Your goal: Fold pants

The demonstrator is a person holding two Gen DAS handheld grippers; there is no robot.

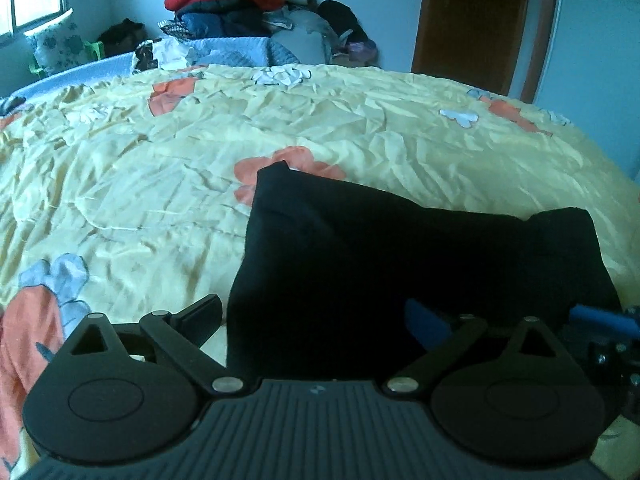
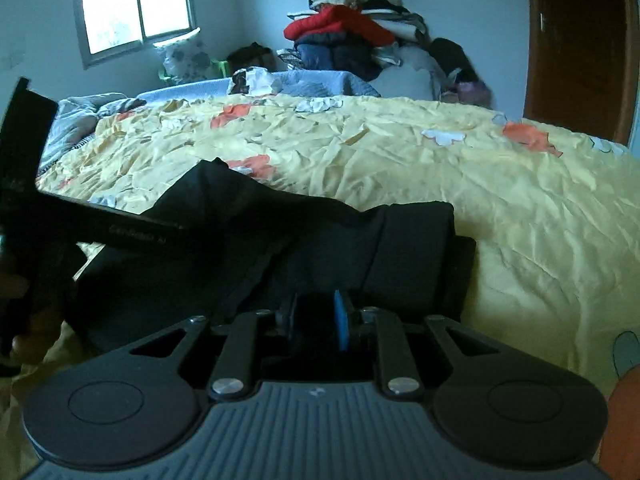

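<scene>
Black pants (image 1: 400,264) lie in a folded heap on the yellow flowered bedspread (image 1: 160,184), near its front edge. My left gripper (image 1: 316,320) is open, its fingers (image 1: 200,312) spread wide at the near edge of the pants. In the right wrist view the pants (image 2: 280,248) bunch up ahead. My right gripper (image 2: 316,316) is shut on a fold of the pants at their near edge. The left gripper's body (image 2: 48,208) shows at the left of that view, over the pants.
A tall pile of clothes (image 1: 240,4) with a red jacket stands behind the bed. A brown door (image 1: 476,20) is at the back right, a window (image 2: 132,4) at the back left. The bedspread stretches wide to the left and far side.
</scene>
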